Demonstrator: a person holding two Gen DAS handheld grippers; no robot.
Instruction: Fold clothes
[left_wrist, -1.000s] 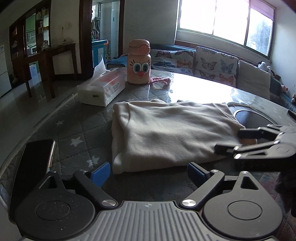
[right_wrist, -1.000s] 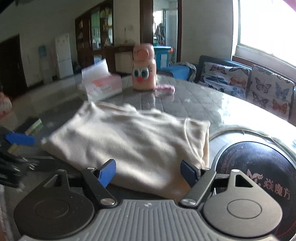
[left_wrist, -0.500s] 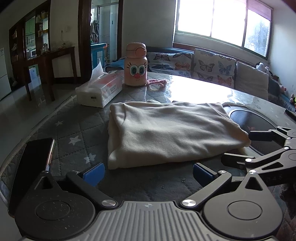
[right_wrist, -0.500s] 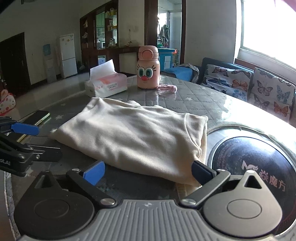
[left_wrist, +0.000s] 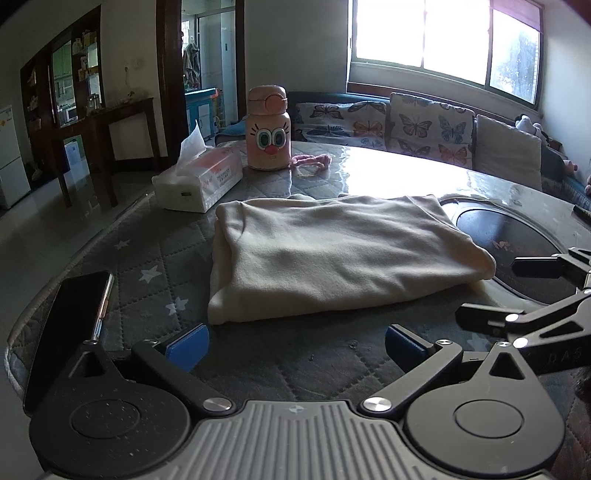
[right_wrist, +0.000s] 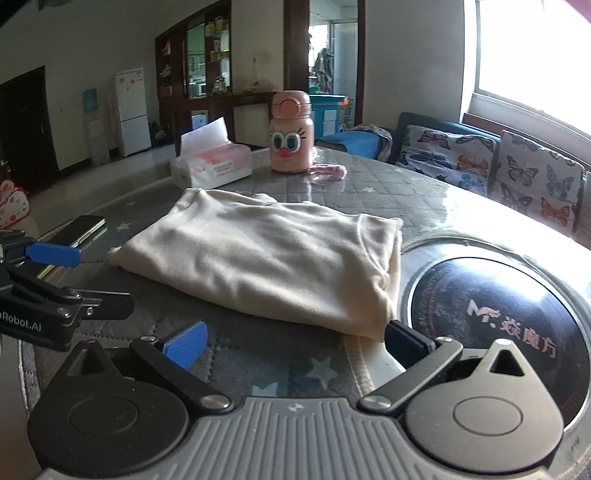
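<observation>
Cloth (left_wrist: 332, 258) folded on worktop (left_wrist: 147, 258); both grippers gape, empty.
Soft, light, limp: pinch a corner edge.

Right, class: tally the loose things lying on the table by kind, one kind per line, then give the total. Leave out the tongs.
Folded cream garment: 1
Tissue box: 1
Pink cartoon-face bottle: 1
Pink cord beside the bottle: 1
Phone: 1
Total: 5
</observation>
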